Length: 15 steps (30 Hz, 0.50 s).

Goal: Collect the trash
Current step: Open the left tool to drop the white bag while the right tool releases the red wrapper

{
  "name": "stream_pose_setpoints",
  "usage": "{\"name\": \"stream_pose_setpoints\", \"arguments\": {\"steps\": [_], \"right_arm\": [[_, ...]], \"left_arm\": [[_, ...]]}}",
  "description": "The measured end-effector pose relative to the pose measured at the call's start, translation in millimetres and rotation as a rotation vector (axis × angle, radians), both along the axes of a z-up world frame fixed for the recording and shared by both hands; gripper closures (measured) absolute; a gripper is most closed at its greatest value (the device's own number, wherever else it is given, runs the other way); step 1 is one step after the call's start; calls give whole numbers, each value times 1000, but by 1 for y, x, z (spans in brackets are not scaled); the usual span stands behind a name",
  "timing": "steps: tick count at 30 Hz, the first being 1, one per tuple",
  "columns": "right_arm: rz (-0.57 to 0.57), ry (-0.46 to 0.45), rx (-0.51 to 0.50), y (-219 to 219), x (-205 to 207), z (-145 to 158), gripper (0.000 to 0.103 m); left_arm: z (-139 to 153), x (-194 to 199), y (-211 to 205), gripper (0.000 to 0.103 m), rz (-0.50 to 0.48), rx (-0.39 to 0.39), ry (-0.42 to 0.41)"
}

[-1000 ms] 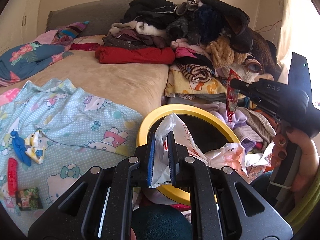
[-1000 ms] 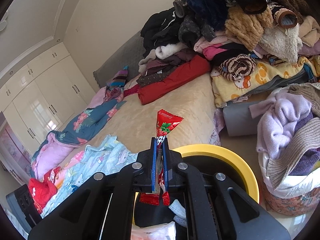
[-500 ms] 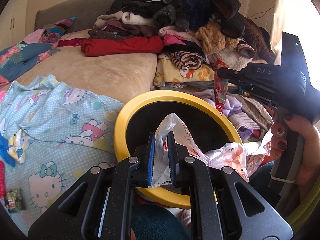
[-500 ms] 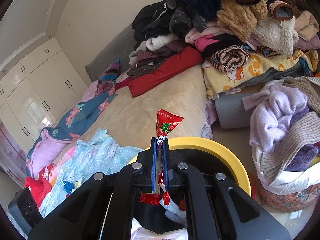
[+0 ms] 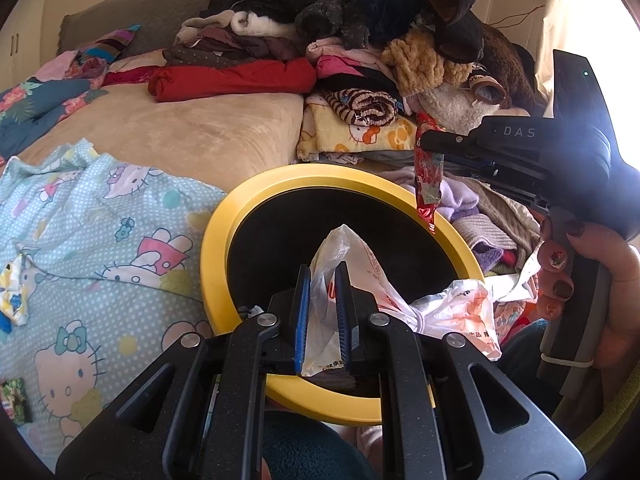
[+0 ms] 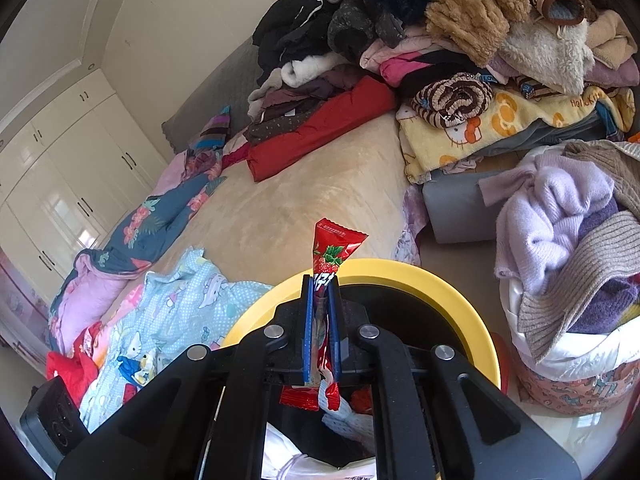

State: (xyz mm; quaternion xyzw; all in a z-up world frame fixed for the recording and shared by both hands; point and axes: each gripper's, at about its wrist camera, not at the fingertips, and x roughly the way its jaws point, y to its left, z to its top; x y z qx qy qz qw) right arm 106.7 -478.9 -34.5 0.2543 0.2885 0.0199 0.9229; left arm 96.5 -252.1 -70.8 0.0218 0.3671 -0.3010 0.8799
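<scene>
Bed: broad, tan-covered, stretching away beyond both claws. A heap of clothes was piled at its far end, and a pale blue cartoon-cat sheet lay to the left of the left claw.

Laundry bag: stuffed with lilac and grey knitwear, standing to the right of the right claw.

Bin: round, yellow-rimmed, black inside, directly below and ahead of both claws, between the bed's edge and the laundry.

Left claw: blue pads drawn close, pinching a crumpled white plastic bag with orange print. The bag rose in a peak beyond the fingertips and trailed off to the claw's right, hanging over the bin's near rim.

Right claw: held in a person's hand with painted nails; pads nearly together, pinching a red strawberry-printed wrapper. The wrapper stood upright between the pads, its top above the fingertips and its tail below, over the bin's far-right rim as seen from the left claw.

Small scraps: a green packet on the sheet, far left of the left claw.
</scene>
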Motion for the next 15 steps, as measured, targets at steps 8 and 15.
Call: {"name": "stream_pose_setpoints", "arguments": {"steps": [8, 15], "right_arm": [[-18, 43, 33, -5, 4, -10, 55], [-28, 35, 26, -3, 3, -7, 35]], "left_arm": [[-7, 4, 4, 54, 2, -28, 28], [6, 0, 25, 11, 83, -74, -9]]}}
